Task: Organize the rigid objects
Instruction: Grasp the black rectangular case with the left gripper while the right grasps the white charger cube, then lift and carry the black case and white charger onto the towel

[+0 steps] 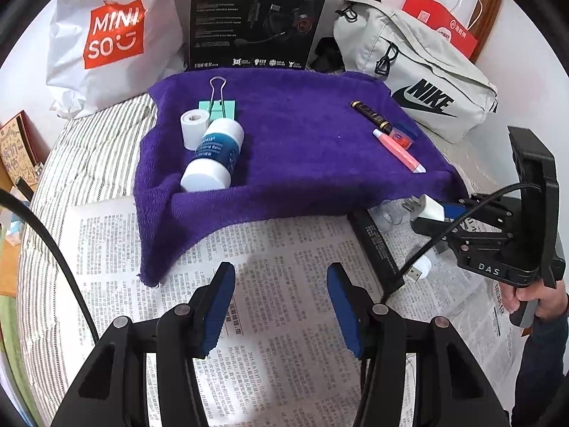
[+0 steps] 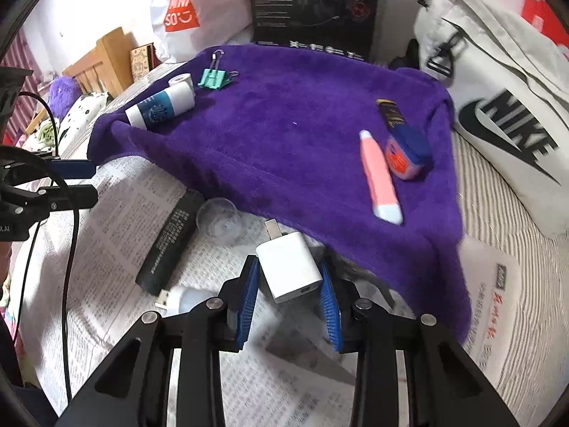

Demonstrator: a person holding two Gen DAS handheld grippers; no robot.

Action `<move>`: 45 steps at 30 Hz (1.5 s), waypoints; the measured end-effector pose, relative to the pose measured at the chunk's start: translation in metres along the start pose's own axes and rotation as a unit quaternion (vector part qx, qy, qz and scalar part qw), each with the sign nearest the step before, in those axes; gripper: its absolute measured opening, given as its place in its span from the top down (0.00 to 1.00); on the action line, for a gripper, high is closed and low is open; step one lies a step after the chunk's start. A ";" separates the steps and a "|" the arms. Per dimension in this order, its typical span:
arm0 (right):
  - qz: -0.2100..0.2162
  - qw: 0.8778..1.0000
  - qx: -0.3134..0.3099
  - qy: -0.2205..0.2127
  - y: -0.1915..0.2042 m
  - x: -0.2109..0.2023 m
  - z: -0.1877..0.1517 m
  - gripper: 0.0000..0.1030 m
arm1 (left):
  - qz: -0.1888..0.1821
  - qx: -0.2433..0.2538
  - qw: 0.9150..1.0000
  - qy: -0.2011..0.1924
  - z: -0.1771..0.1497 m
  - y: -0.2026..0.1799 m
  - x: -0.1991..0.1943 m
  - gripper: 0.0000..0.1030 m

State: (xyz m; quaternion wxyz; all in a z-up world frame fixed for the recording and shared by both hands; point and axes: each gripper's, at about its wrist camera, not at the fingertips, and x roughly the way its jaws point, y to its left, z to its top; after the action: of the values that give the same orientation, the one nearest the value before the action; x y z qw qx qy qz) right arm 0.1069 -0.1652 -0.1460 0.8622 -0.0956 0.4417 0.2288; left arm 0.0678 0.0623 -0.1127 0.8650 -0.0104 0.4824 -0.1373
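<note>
A purple towel [image 1: 291, 135] [image 2: 284, 135] lies over a raised base. On it lie a white and blue bottle [image 1: 213, 156] [image 2: 160, 106], a tape roll [image 1: 193, 126], a green binder clip [image 1: 218, 106] [image 2: 213, 78], a dark pen [image 1: 371, 115], a pink tube [image 1: 398, 151] [image 2: 378, 181] and a blue and orange box [image 2: 407, 153]. My right gripper [image 2: 288, 277] [image 1: 432, 219] is shut on a white charger plug [image 2: 288, 270] [image 1: 432, 210] just above the newspaper. My left gripper [image 1: 281, 302] is open and empty over the newspaper [image 1: 270, 320].
On the newspaper lie a black bar-shaped device [image 2: 170, 242] [image 1: 377, 245], a clear plastic cup [image 2: 220, 220] and a white USB adapter [image 2: 185, 297] [image 1: 421, 270]. A Miniso bag [image 1: 110, 39], a black box [image 1: 256, 17] and a Nike bag [image 1: 419, 71] stand behind the towel.
</note>
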 end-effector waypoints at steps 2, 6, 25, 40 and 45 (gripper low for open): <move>-0.002 1.000 0.011 -0.002 -0.006 -0.007 -0.006 0.67 | -0.006 -0.001 1.000 -0.002 0.002 -0.002 -0.001 0.50; -0.010 0.999 0.041 0.002 -0.019 -0.019 -0.018 0.68 | -0.021 0.003 1.000 0.003 0.006 -0.016 0.006 0.50; -0.026 0.990 0.136 -0.011 -0.062 -0.057 -0.072 0.73 | 0.013 0.064 0.997 0.047 0.017 -0.079 0.059 0.48; -0.022 0.992 0.125 -0.010 -0.056 -0.047 -0.071 0.73 | 0.038 0.110 0.993 0.035 0.012 -0.084 0.059 0.61; -0.039 0.993 0.110 -0.010 -0.051 -0.043 -0.068 0.72 | 0.021 0.126 0.991 0.030 0.009 -0.083 0.055 0.79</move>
State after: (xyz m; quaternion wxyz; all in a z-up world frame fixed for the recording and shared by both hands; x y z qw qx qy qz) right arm 0.0608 -0.2483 -0.1535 0.8800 -0.0155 0.4516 0.1460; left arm 0.0838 -0.0321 -0.1414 0.8470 0.1133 0.4874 -0.1793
